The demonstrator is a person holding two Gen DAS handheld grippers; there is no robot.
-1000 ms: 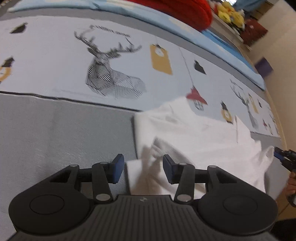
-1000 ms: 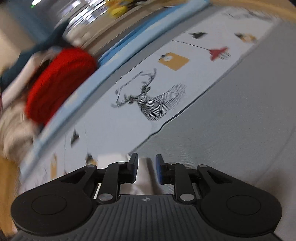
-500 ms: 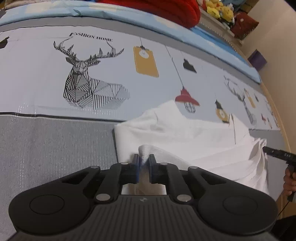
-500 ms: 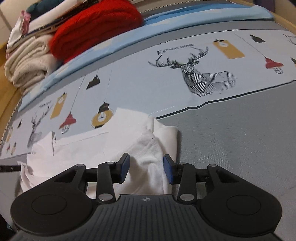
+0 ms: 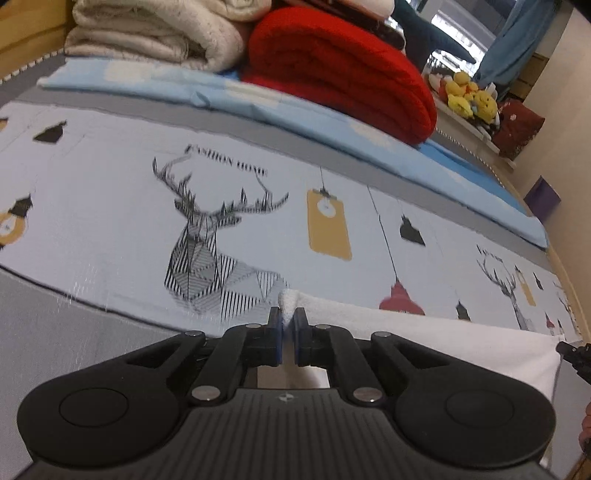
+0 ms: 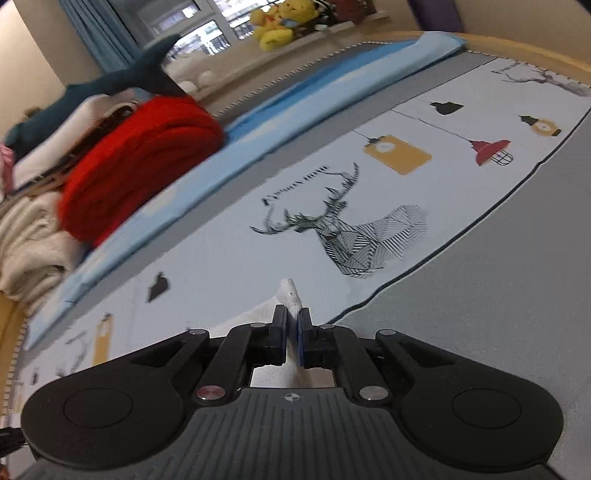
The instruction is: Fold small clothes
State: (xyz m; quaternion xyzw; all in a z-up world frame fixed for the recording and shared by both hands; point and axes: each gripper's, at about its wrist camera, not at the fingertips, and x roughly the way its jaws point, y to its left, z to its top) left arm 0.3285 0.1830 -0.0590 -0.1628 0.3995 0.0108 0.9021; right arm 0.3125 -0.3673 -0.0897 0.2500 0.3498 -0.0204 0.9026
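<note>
Fingers, left gripper (image 5: pixel 287 325): blue pads pressed together on a corner of the white garment (image 5: pixel 424 332), a tuft of cloth poking out past the tips. Cloth runs taut from these fingers off to their right.
Fingers, right gripper (image 6: pixel 291 326): pinched on another corner of the same garment, a white point rising beyond the tips.
Beyond both pairs of fingers: printed bedsheet (image 5: pixel 110 206) with deer motif (image 5: pixel 210 254); farther off, red blanket (image 5: pixel 343 70) and cream blanket (image 5: pixel 155 33), stacked side by side.
</note>
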